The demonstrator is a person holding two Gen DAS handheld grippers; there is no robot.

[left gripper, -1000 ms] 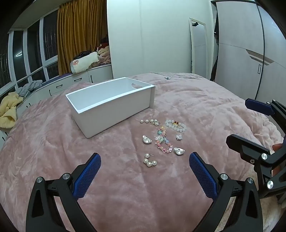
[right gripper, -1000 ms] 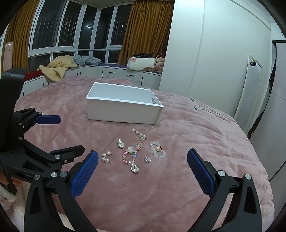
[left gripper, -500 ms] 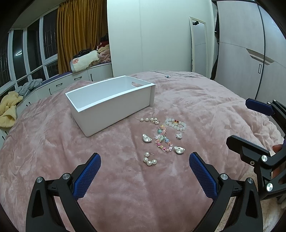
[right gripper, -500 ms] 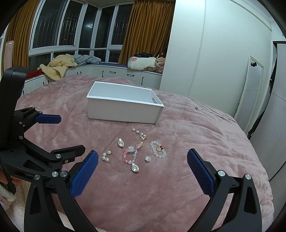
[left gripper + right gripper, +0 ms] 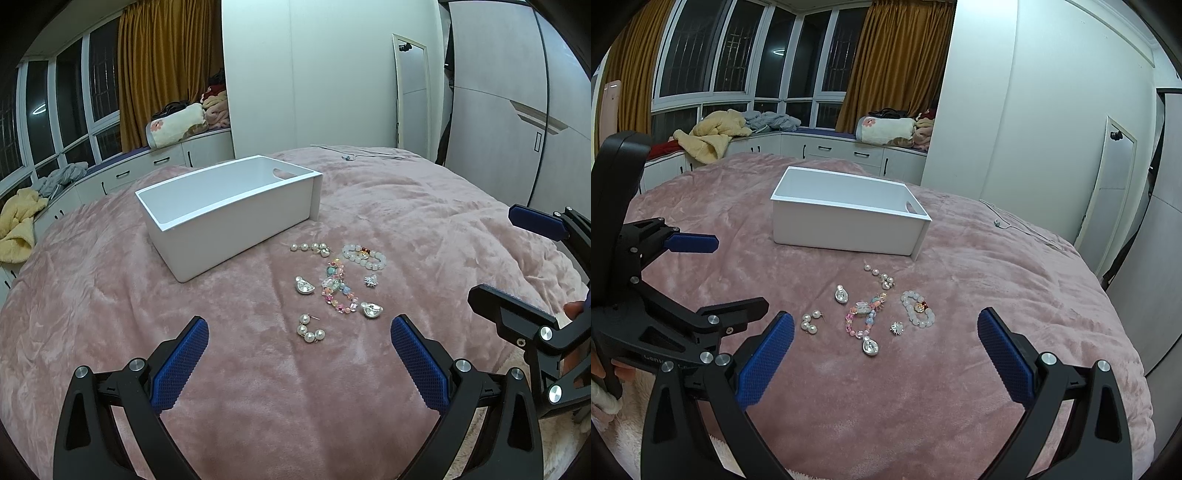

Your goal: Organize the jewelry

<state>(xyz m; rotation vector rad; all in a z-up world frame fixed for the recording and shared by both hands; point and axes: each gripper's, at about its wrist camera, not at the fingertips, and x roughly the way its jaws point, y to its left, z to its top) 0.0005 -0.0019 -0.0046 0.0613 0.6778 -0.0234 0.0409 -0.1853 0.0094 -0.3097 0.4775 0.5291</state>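
With both the left gripper (image 5: 297,363) and right gripper (image 5: 884,354) hovering wide open and empty, the jewelry (image 5: 338,284) lies clustered on the plush bed (image 5: 424,221) beside the box (image 5: 229,210), so fingers closing there risk snagging the blanket or pinching neighbouring pieces together.

The box (image 5: 229,206) sits on the bed (image 5: 424,221), with the jewelry (image 5: 338,284) spread just in front of it. A cable (image 5: 347,157), or perhaps a thin chain, lies well behind. The window bench (image 5: 827,142) behind the bed carries piled blankets (image 5: 713,134).
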